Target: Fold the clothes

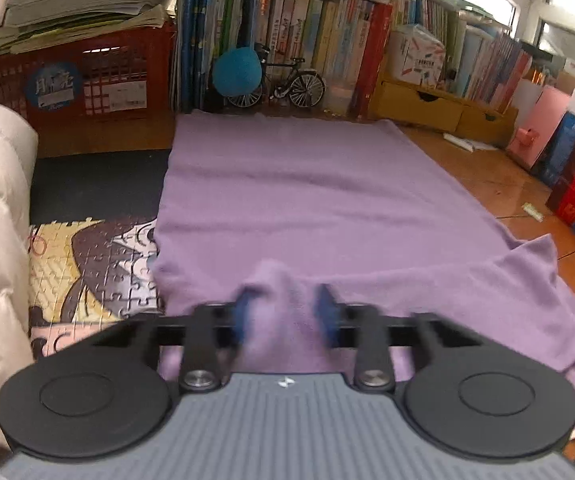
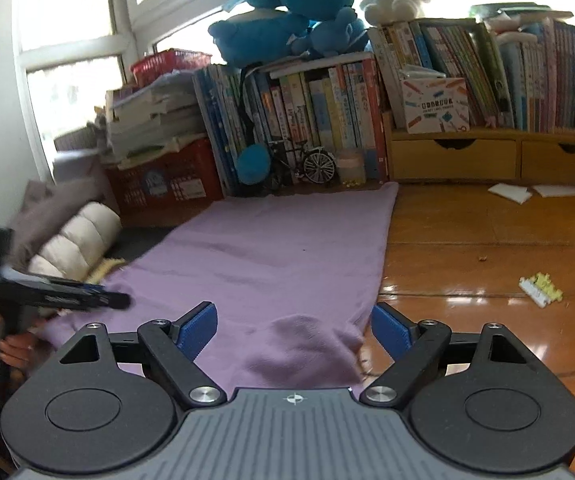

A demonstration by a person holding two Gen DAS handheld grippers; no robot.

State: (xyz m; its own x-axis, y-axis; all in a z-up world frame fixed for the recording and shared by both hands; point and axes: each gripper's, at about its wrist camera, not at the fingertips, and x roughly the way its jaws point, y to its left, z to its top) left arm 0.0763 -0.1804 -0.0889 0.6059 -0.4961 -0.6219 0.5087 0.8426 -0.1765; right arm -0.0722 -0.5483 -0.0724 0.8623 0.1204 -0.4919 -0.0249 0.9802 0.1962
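The purple cloth [image 1: 307, 184] lies flat on the wooden floor [image 2: 487, 248], spread for folding. The left gripper [image 1: 283, 312] pinches a raised bunch at its near edge; the right gripper [image 2: 293, 330] is spread wide around the near corner, gripping nothing yet.

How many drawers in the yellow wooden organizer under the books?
2 visible. Left drawer sits just right of the purple cloth's far corner; right drawer is beside it, cut by the right frame edge, so more may lie beyond.
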